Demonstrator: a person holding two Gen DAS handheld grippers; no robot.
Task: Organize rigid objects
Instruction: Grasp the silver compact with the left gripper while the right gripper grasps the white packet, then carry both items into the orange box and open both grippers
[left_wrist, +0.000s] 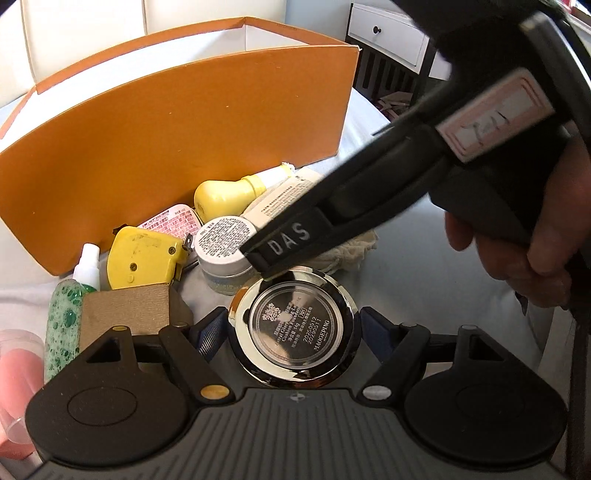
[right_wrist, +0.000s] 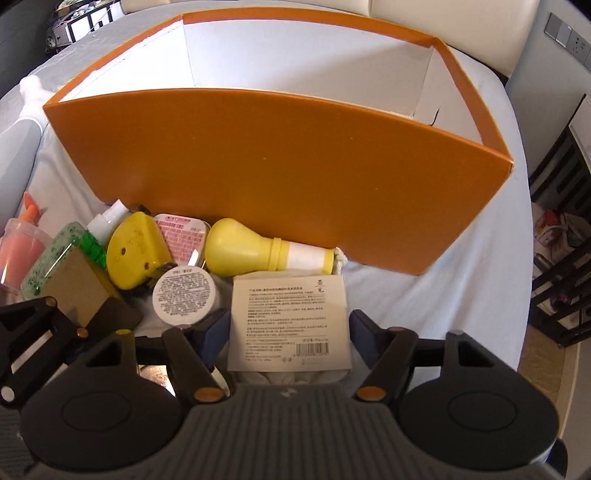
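1. Left claw stands wide around the round glossy black compact; I see no pad touching it.
2. Right claw is wide too, around a flat white printed packet.
3. Both things lie on the pale sheet in front of the smooth orange cardboard box.
4. Against the box lies a yellow bulb-shaped bottle; the right tool's black finger crosses above the compact.
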